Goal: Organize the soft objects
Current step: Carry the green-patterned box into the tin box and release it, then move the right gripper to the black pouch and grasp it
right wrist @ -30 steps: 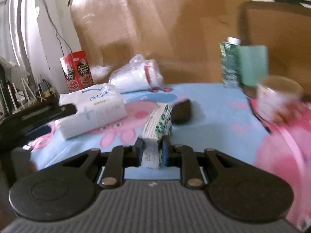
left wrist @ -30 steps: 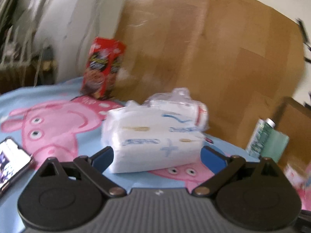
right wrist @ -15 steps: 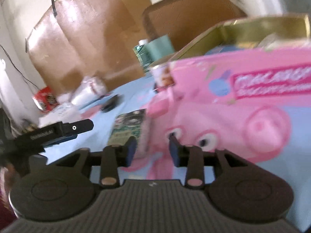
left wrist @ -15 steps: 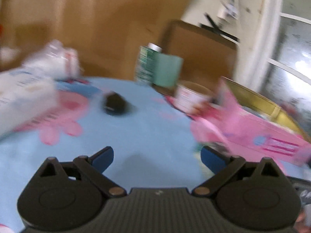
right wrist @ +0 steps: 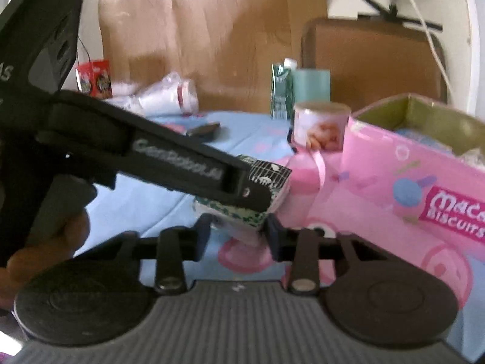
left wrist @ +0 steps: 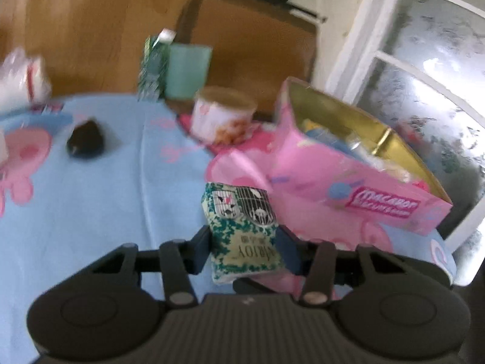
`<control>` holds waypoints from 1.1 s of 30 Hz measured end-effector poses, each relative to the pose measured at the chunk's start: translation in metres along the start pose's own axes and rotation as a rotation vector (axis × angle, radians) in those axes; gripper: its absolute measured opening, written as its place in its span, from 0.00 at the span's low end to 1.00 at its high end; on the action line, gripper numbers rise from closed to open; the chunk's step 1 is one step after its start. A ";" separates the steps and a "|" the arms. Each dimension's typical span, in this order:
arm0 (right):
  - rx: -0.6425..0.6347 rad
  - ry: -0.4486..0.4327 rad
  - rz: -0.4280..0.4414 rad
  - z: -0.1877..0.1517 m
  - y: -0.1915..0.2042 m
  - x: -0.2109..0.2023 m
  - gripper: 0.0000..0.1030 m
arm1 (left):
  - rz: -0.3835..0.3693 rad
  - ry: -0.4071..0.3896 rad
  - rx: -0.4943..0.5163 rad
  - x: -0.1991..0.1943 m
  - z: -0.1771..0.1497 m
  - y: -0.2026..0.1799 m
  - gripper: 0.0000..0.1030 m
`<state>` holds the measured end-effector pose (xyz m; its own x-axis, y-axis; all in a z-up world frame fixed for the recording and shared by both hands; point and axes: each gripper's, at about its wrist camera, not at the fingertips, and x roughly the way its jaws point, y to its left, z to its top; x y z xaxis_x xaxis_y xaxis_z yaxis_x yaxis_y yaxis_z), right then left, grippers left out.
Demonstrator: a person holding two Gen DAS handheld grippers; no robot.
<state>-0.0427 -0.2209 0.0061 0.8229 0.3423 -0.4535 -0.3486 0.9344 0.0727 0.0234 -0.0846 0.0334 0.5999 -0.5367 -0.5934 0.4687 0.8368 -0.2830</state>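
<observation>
A green-and-white tissue pack [left wrist: 239, 227] hangs above the blue cartoon blanket [left wrist: 91, 212], just in front of the open pink biscuit box [left wrist: 363, 200]. My left gripper [left wrist: 245, 244] is shut on the pack's lower half. In the right wrist view the left gripper [right wrist: 254, 194] reaches in from the left and clamps the pack [right wrist: 272, 176]. My right gripper [right wrist: 239, 230] sits below, its jaws closing with the pack's lower end between them. The pads flank that end without clearly pressing it. The pink box [right wrist: 379, 166] stands to the right.
A round tin [left wrist: 224, 118] and a green carton [left wrist: 154, 66] stand behind the box. A dark lump [left wrist: 86, 142] lies on the blanket, with a white plastic-wrapped bundle [right wrist: 166, 97] and a red box [right wrist: 94, 77] at the back left. A hand [right wrist: 69, 233] holds the left gripper.
My left gripper swung right, away from the white pack, and shut on the tissue pack. My right gripper carried that pack toward the pink box and widened its jaws.
</observation>
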 end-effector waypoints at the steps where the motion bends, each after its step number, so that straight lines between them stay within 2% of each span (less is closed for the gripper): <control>1: 0.004 -0.036 -0.011 -0.001 -0.002 -0.006 0.39 | -0.018 -0.019 0.012 -0.003 0.005 -0.006 0.44; 6: 0.038 -0.224 -0.123 0.003 -0.022 -0.036 0.39 | -0.081 -0.096 0.105 -0.001 0.034 -0.044 0.44; 8: 0.058 -0.272 -0.178 0.006 -0.034 -0.042 0.39 | -0.104 -0.114 0.152 0.009 0.047 -0.065 0.45; 10: 0.073 -0.308 -0.248 0.009 -0.048 -0.050 0.39 | -0.124 -0.121 0.181 0.024 0.060 -0.085 0.50; 13: 0.108 -0.331 -0.354 0.018 -0.073 -0.049 0.37 | -0.124 -0.119 0.233 0.050 0.073 -0.117 0.71; 14: 0.122 -0.332 -0.395 0.021 -0.083 -0.046 0.37 | -0.100 -0.118 0.235 0.059 0.075 -0.123 0.79; 16: 0.158 -0.303 -0.484 0.029 -0.108 -0.032 0.41 | -0.028 -0.117 0.216 0.072 0.076 -0.128 0.81; 17: 0.166 -0.270 -0.510 0.032 -0.117 -0.025 0.43 | -0.022 -0.120 0.199 0.073 0.074 -0.126 0.82; 18: 0.182 -0.246 -0.526 0.033 -0.127 -0.018 0.51 | -0.027 -0.126 0.182 0.071 0.072 -0.121 0.83; 21: 0.229 -0.263 -0.527 0.028 -0.136 -0.019 0.52 | 0.013 -0.180 0.169 0.056 0.061 -0.106 0.86; 26: 0.250 -0.327 -0.520 0.021 -0.121 -0.029 0.53 | 0.095 -0.204 0.136 0.041 0.047 -0.071 0.87; 33: 0.192 -0.329 -0.460 0.020 -0.083 -0.026 0.53 | 0.226 -0.194 0.029 0.010 0.016 0.003 0.87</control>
<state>-0.0266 -0.3054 0.0300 0.9765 -0.1180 -0.1801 0.1387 0.9845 0.1071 0.0410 -0.0891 0.0383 0.8026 -0.3499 -0.4831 0.3259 0.9355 -0.1363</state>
